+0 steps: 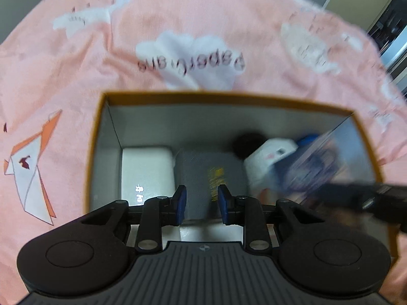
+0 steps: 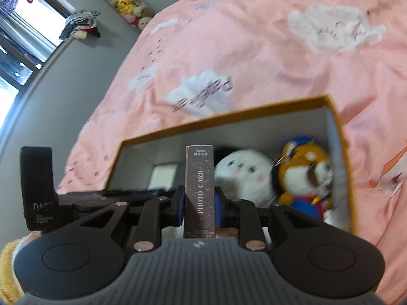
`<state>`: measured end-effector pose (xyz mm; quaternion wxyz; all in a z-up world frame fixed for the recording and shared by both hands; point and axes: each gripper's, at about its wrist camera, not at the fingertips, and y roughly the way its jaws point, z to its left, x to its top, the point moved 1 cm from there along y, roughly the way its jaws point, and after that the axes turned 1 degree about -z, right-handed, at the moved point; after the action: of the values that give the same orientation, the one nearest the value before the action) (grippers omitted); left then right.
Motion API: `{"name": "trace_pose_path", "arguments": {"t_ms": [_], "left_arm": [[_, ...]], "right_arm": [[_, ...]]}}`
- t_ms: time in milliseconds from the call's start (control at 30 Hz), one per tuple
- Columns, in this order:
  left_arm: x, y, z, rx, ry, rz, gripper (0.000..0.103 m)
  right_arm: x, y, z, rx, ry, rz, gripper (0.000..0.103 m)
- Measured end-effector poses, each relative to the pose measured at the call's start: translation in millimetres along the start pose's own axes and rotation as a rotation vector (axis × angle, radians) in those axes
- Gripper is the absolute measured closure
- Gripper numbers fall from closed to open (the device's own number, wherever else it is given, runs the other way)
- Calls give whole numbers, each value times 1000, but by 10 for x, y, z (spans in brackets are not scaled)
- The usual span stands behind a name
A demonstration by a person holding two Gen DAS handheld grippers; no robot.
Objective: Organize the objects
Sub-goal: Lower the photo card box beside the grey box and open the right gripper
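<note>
Four things are already sitting inside the orange box [image 2: 254, 113]; my right gripper [image 2: 199, 209] fingers are pinching the photo card pack [image 2: 199, 185] above it, while my left gripper [image 1: 202, 202] is hanging spread, empty.

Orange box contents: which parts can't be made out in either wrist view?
- Left wrist: the photo card box in the right gripper is motion-blurred, hiding the orange plush.
- Right wrist: the photo card box covers the grey box.
- Both: gripper bodies hide the orange box's near floor.
</note>
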<state>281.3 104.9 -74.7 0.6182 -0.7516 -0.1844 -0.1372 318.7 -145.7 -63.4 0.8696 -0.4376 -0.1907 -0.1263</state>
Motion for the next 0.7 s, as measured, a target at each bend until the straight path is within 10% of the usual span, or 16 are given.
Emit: {"name": "trace_pose_path", "arguments": {"t_ms": [700], "left_arm": [[-408, -724, 330, -21, -81, -171, 73]], "right_arm": [[-433, 837, 201, -63, 195, 274, 79]]}}
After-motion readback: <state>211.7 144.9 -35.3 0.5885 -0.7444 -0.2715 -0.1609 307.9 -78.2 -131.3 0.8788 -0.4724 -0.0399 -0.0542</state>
